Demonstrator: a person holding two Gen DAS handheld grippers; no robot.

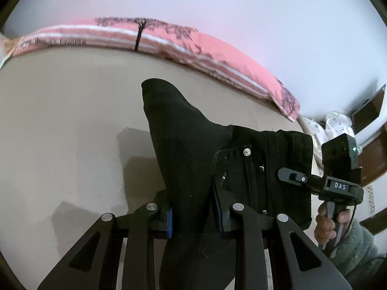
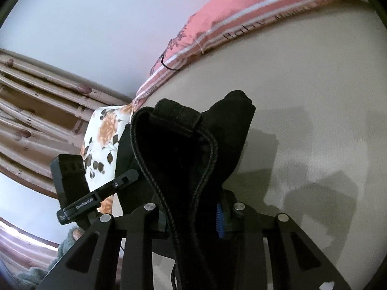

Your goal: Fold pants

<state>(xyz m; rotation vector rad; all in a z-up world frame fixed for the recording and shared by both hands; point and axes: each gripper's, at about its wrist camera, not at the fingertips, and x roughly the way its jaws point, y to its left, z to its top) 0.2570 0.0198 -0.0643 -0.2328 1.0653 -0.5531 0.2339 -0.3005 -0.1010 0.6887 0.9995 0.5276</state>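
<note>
The black pants (image 1: pixel 183 149) are hanging in the air above the beige bed (image 1: pixel 60 120), held up between the two grippers rather than lying flat. In the left wrist view a folded ridge of cloth is rising away from the camera to a blunt peak, while the waistband part with its metal button (image 1: pixel 246 152) and fly is spreading out to the right; the long axis is running roughly from that peak down past the camera, where the fabric is dropping out of sight.

The left gripper (image 1: pixel 194 213) is clamping the pants: its blue-padded jaws are standing only as far apart as the thick fold between them. The right gripper (image 2: pixel 191 213) is doing likewise, pinching a stitched seam edge (image 2: pixel 145 164) that is looping up and over in front of its lens.

The left wrist view alone is showing the button, the fly, and the right gripper from outside (image 1: pixel 290 177), biting the pants' far edge, with a hand (image 1: pixel 326 224) on its handle. The right wrist view alone is showing a floral pillow (image 2: pixel 104 133), a curtain (image 2: pixel 36 101) and the left gripper's finger (image 2: pixel 123 178) against the cloth. A pink patterned pillow (image 1: pixel 169 38) is lying along the bed's far side in both.
</note>
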